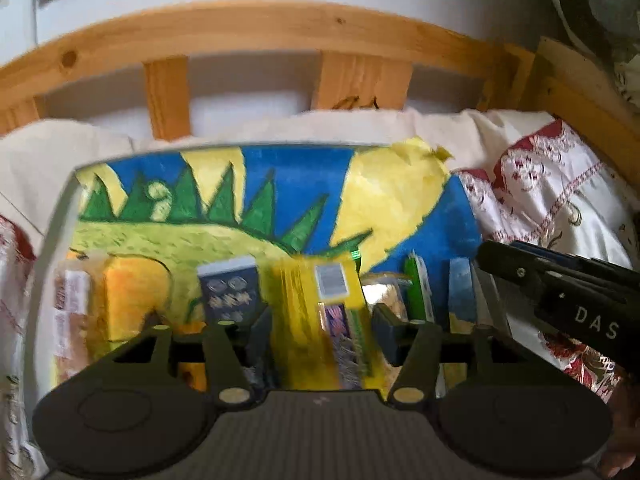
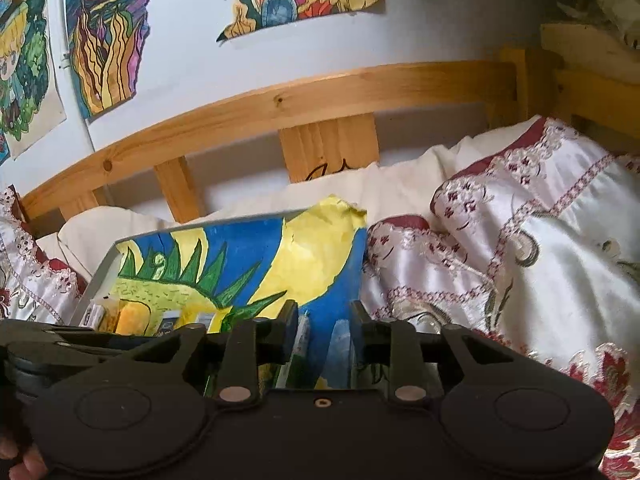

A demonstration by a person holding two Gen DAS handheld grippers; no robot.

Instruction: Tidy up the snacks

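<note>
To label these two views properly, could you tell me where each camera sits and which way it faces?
Left wrist: on the left hand-held gripper, angled down at a yellow packet between its fingers; the right hand-held gripper shows beside it.
Right wrist: on the right hand-held gripper, facing upright packets.
Shared: the dinosaur-painted box and wooden bed rail.

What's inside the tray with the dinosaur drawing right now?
Snack packs stand in a row in the tray: a yellow pack between the left gripper's jaws, a dark blue pack, green and blue ones. Their lower parts are hidden.
</note>
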